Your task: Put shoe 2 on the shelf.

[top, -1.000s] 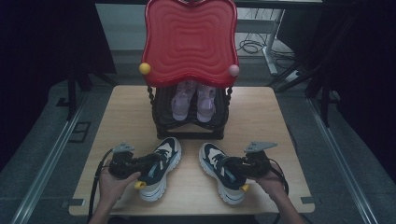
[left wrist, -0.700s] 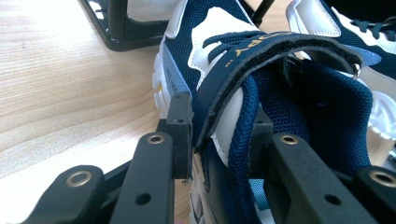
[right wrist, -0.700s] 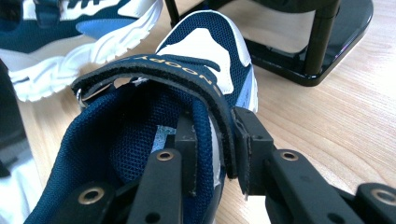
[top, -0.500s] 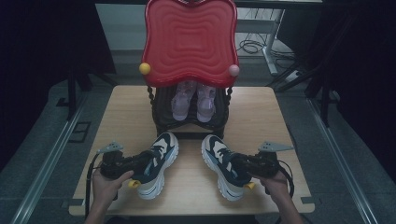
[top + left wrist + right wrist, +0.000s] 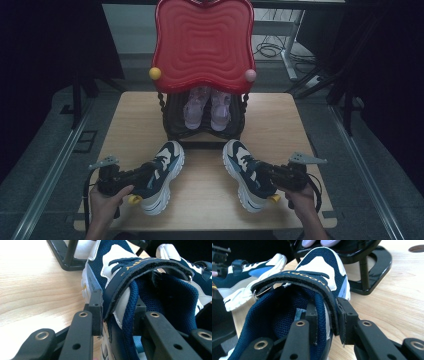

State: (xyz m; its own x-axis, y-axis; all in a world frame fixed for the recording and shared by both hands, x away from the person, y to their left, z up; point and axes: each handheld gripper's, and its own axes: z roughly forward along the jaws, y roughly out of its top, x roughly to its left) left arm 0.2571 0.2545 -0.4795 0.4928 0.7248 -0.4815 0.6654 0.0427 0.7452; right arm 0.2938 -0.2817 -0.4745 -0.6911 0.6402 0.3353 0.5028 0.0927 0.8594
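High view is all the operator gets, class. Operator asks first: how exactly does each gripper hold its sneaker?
Observer: The left gripper is shut on the left sneaker, one jaw inside the collar, one outside.
Operator: And the right?
Observer: The right gripper pinches the right sneaker the same way, over its strap.
Operator: Anything printed there?
Observer: Gold lettering runs along the strap; I can't read it surely.
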